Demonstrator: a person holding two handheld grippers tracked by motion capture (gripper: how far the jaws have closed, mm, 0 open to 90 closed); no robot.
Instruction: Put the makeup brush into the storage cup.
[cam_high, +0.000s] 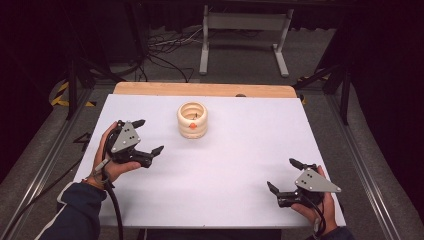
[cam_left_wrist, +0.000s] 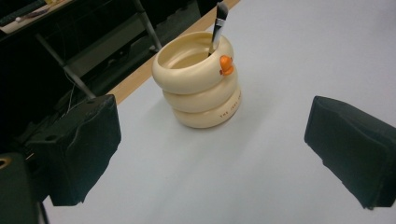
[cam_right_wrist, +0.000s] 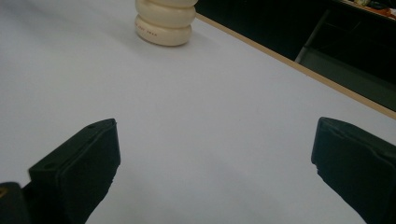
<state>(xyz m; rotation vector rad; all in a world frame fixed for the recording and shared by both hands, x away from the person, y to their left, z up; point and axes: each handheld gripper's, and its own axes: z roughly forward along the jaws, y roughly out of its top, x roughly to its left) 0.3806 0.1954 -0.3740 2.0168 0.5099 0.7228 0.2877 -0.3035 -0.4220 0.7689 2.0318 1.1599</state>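
Observation:
A cream ringed cup (cam_high: 192, 120) with a small orange knob on its front stands upright on the white table (cam_high: 235, 155), toward the back middle. In the left gripper view the cup (cam_left_wrist: 200, 81) holds a dark-handled tool (cam_left_wrist: 218, 21) that leans out of its mouth. My left gripper (cam_high: 148, 135) hovers open to the cup's left, a short way off, jaws wide apart and empty. My right gripper (cam_high: 281, 175) is open near the front right corner, far from the cup (cam_right_wrist: 165, 21), with nothing between its jaws.
A wooden strip (cam_high: 202, 90) runs along the table's far edge. Beyond it stand a grey metal frame (cam_high: 244, 30) and loose cables (cam_high: 165, 45) on the floor. Metal rails flank both table sides.

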